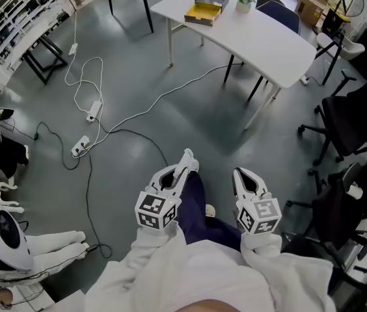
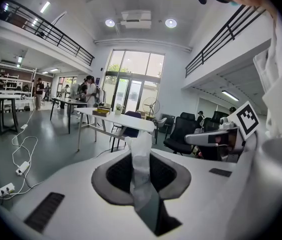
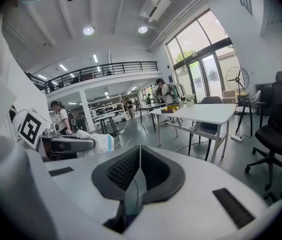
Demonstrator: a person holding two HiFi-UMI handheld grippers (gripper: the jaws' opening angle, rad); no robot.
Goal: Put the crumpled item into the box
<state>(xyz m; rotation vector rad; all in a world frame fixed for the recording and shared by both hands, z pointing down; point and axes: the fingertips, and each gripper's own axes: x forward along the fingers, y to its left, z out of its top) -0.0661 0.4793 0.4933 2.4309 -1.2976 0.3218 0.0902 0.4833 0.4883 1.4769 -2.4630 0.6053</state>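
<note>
Head view: a person in white sleeves (image 1: 190, 265) is standing on the grey floor (image 1: 170, 109), holding both grippers low in front of the body, side by side and apart. The left gripper (image 1: 185, 163) is pinching the white crumpled item (image 1: 189, 156), which is sticking out past its tips. Left gripper view: the pads are clamping the item, its top poking up above the jaws. The right gripper (image 1: 239, 174) is carrying nothing; the right gripper view is showing its 2 jaws pressed together. The yellow box (image 1: 204, 10) is sitting at the far end of the white table (image 1: 261, 41), near a small potted plant (image 1: 244, 0), well apart from both grippers. White cables (image 1: 89, 77) and 2 power strips (image 1: 81, 147) are lying on the floor at left. Black office chairs (image 1: 349, 119) are standing at right.
</note>
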